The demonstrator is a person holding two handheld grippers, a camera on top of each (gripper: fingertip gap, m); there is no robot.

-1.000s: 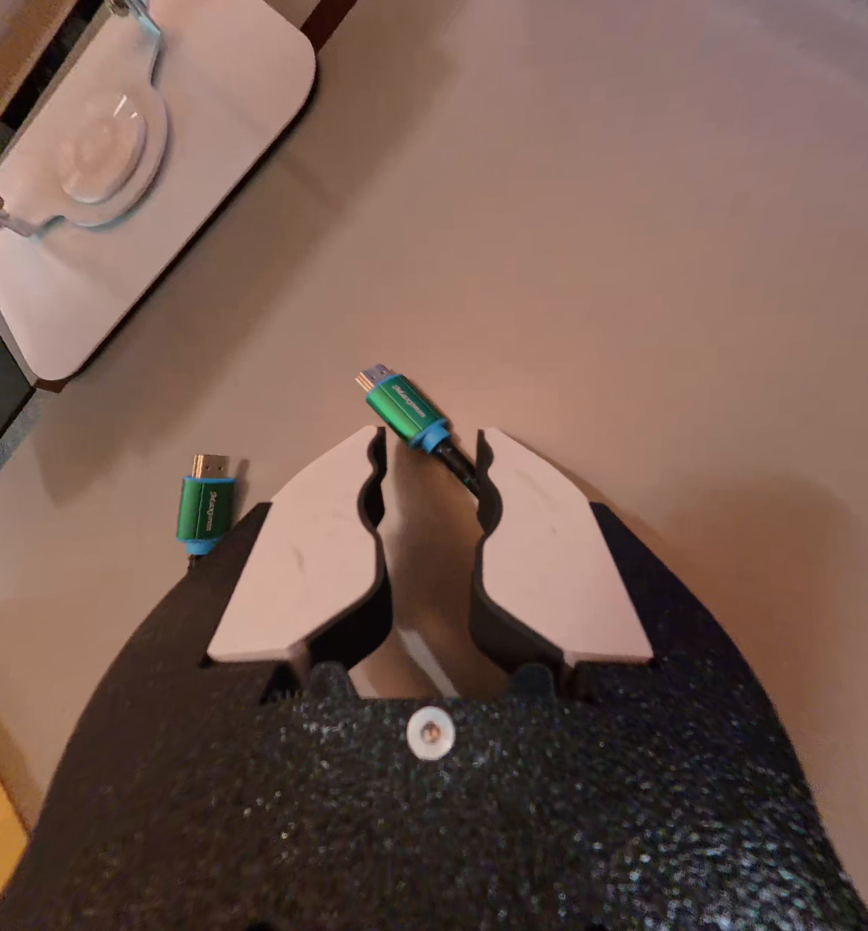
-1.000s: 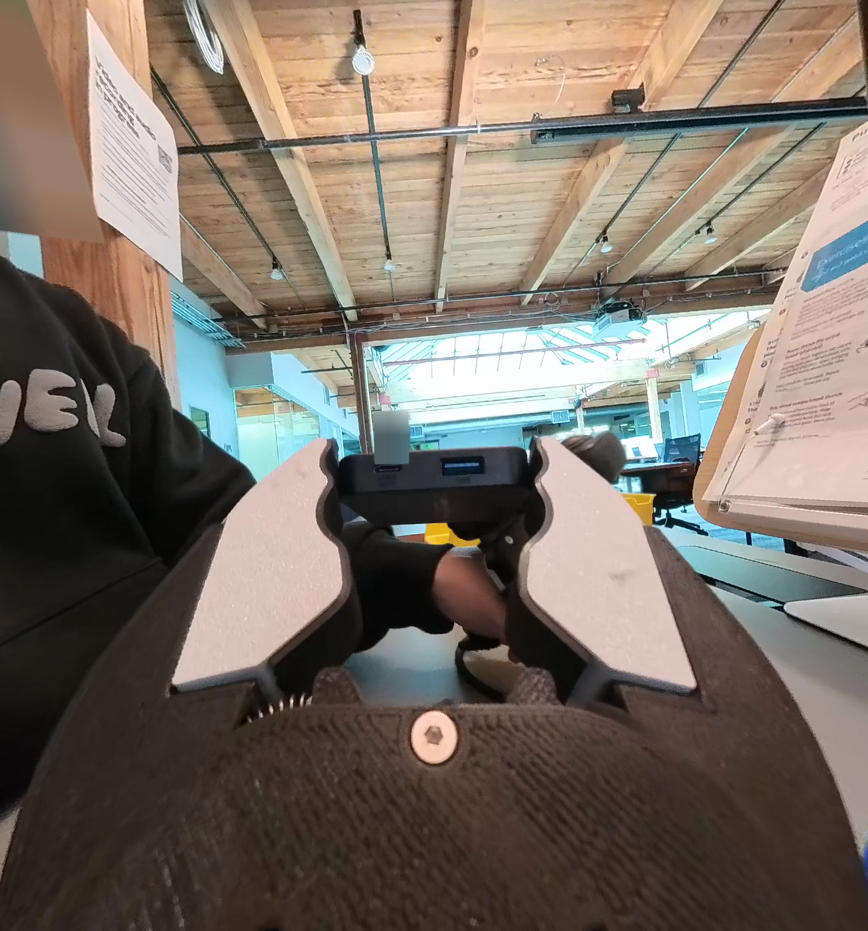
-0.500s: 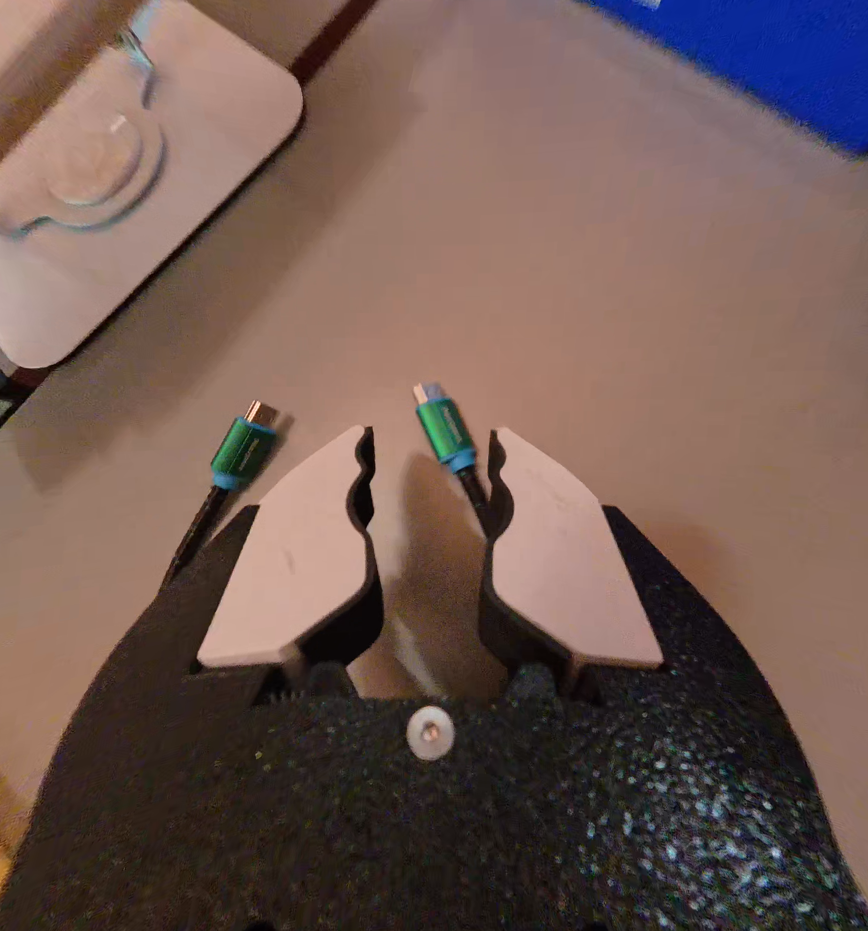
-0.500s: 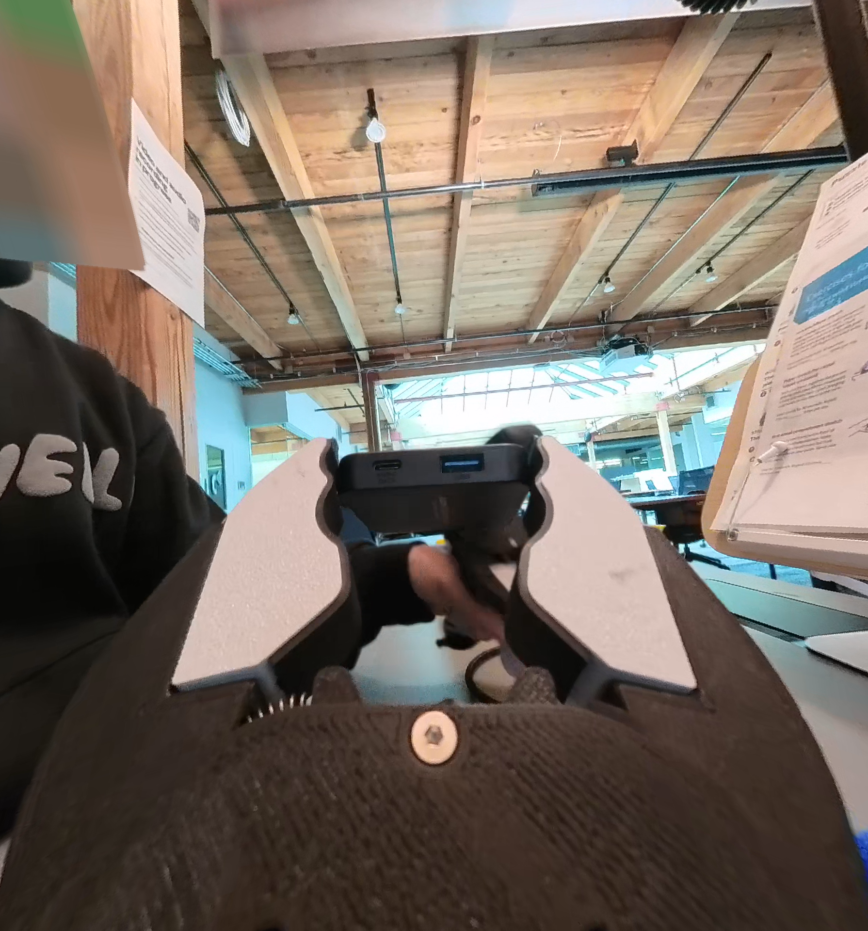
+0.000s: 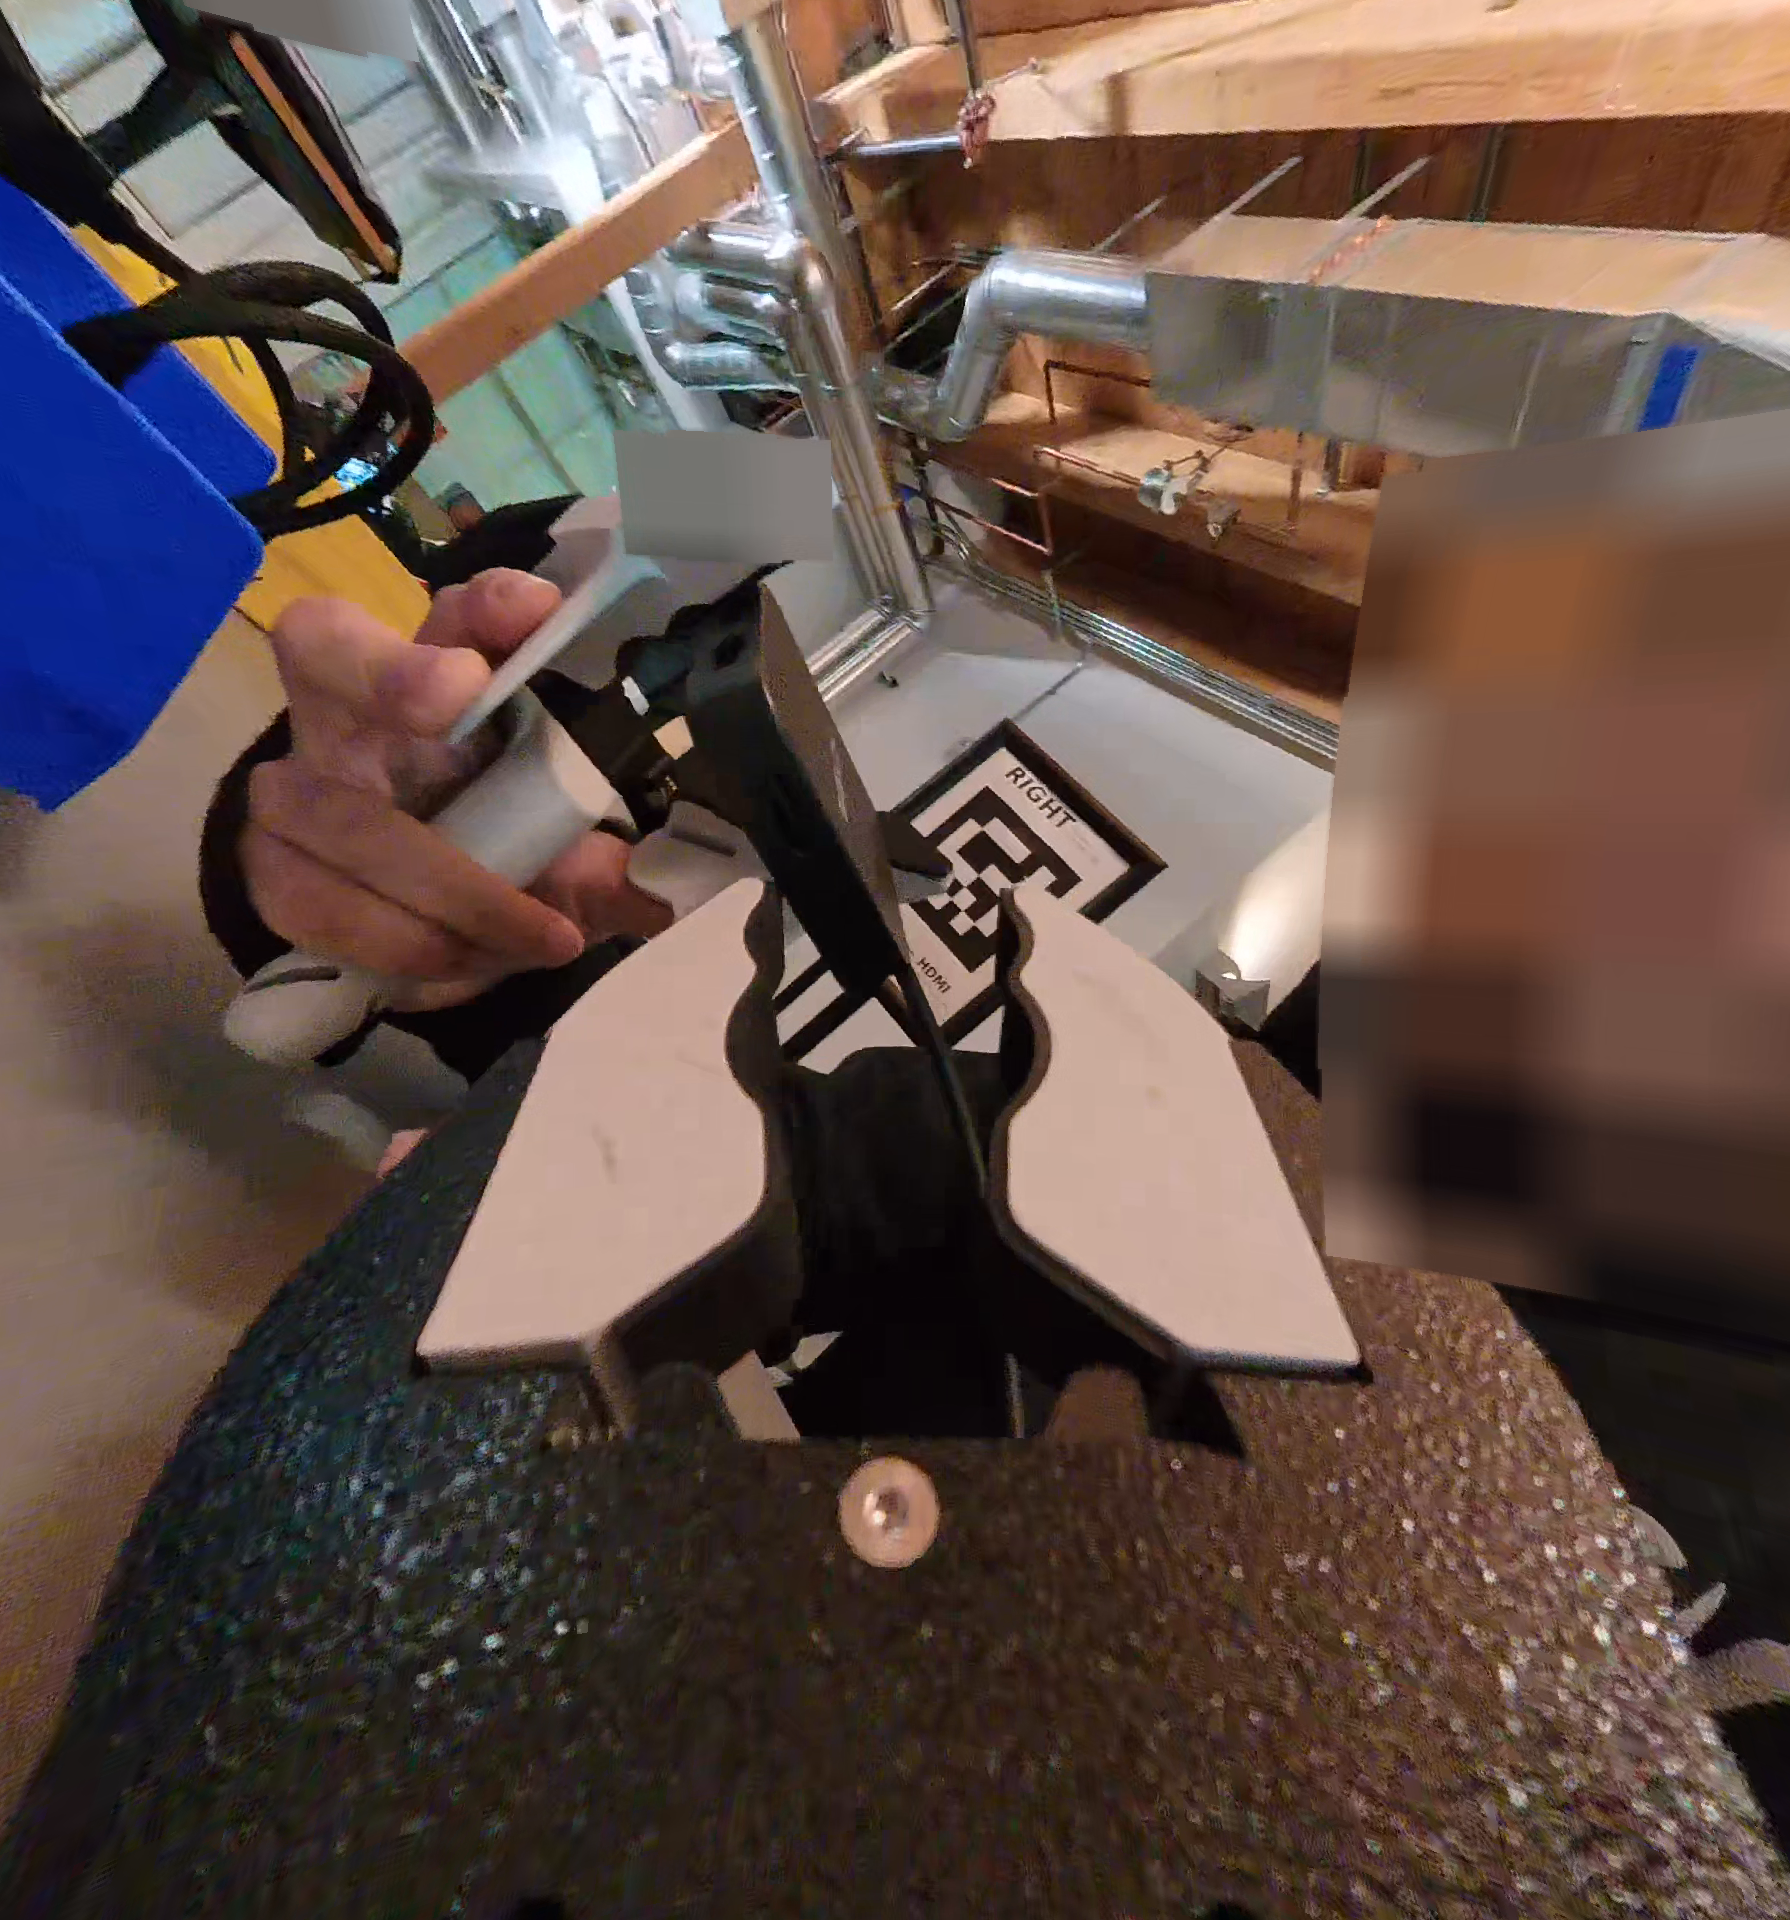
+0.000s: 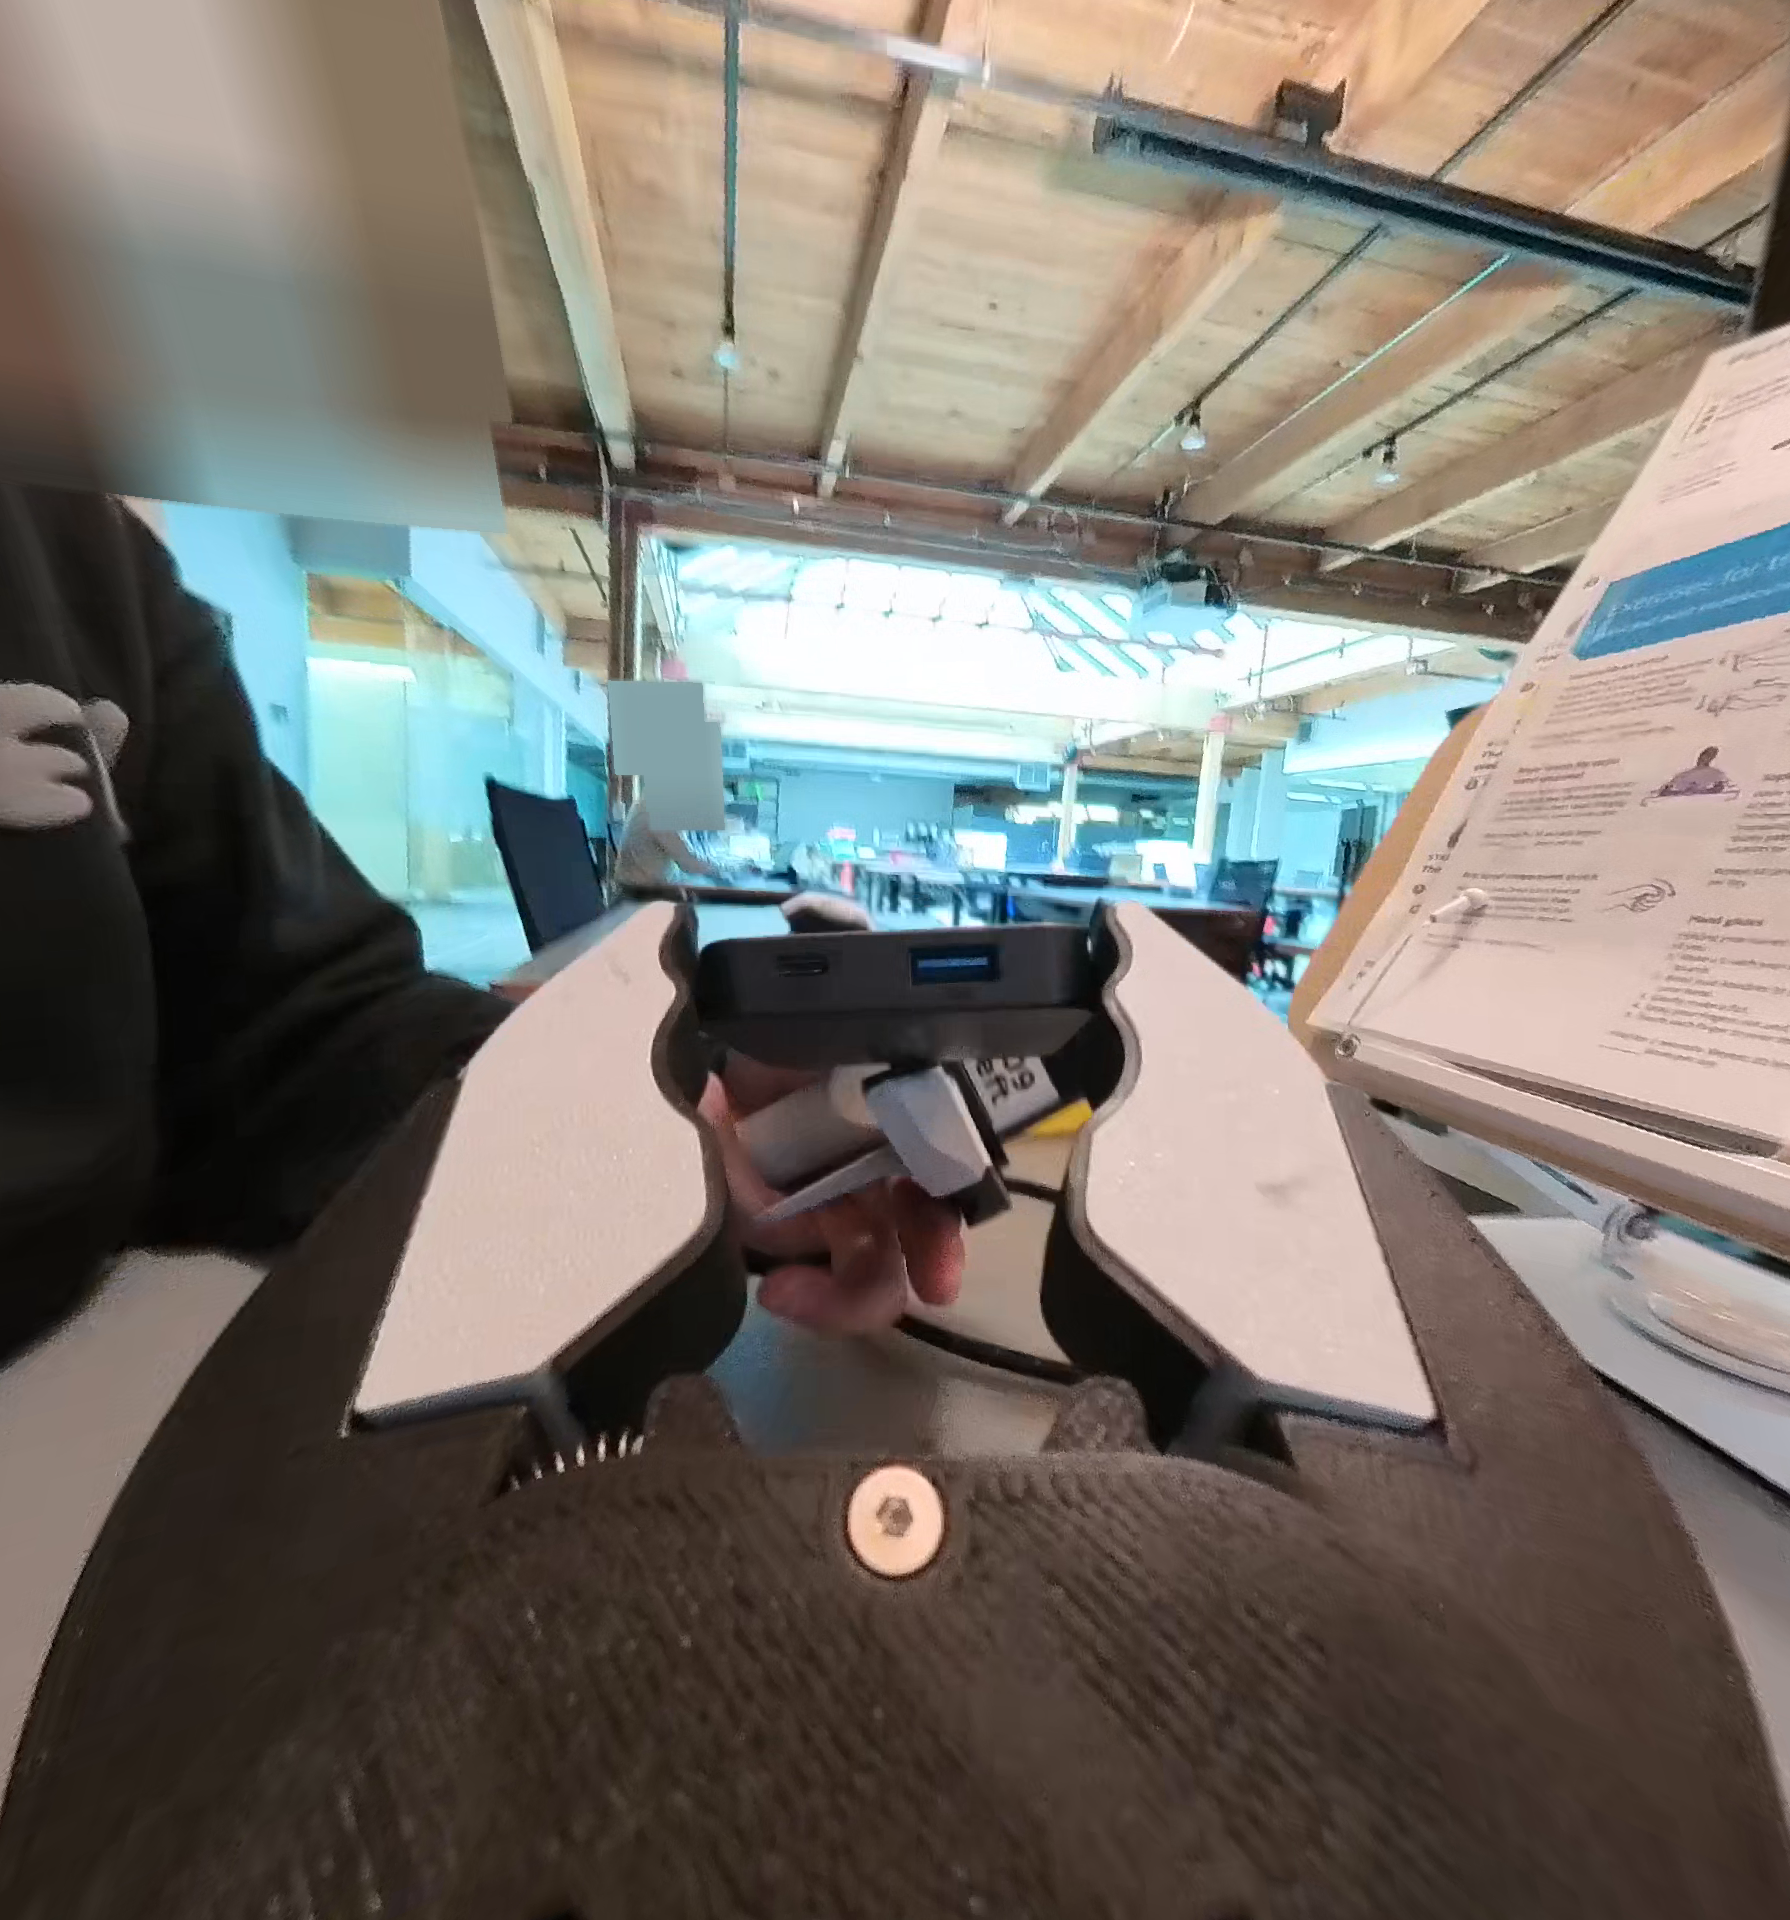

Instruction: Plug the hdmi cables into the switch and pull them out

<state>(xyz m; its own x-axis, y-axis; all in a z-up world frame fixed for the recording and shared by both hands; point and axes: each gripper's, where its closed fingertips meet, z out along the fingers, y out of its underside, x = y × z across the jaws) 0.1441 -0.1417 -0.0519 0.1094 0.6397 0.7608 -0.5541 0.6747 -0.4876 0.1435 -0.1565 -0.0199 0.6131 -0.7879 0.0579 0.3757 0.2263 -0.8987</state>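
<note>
My right gripper (image 6: 891, 935) is shut on the black switch (image 6: 891, 997), gripping its two short ends and holding it level in the air. Two ports on its near edge face the camera. In the left wrist view the switch (image 5: 818, 821) shows edge-on, just beyond my left gripper (image 5: 880, 914). The left gripper is open and empty, and tilted up off the table. A thin black lead (image 5: 948, 1081) hangs from the switch between my left fingers. A hand (image 5: 392, 831) holds the right gripper's grey handle (image 5: 517, 821). No HDMI plug is in view.
A blue bin (image 5: 60, 499) with black cables (image 5: 340, 395) stands at the left. A tilted document stand (image 6: 1649, 831) on a clear base (image 6: 1701, 1320) is at the right. A person in a black sweatshirt (image 6: 143, 935) sits close on the left. The grey table (image 6: 39, 1475) lies below.
My left gripper has swung up from the table and the two green HDMI plugs and now faces the switch. My right gripper still holds the switch, slightly lower and nearer the left gripper.
</note>
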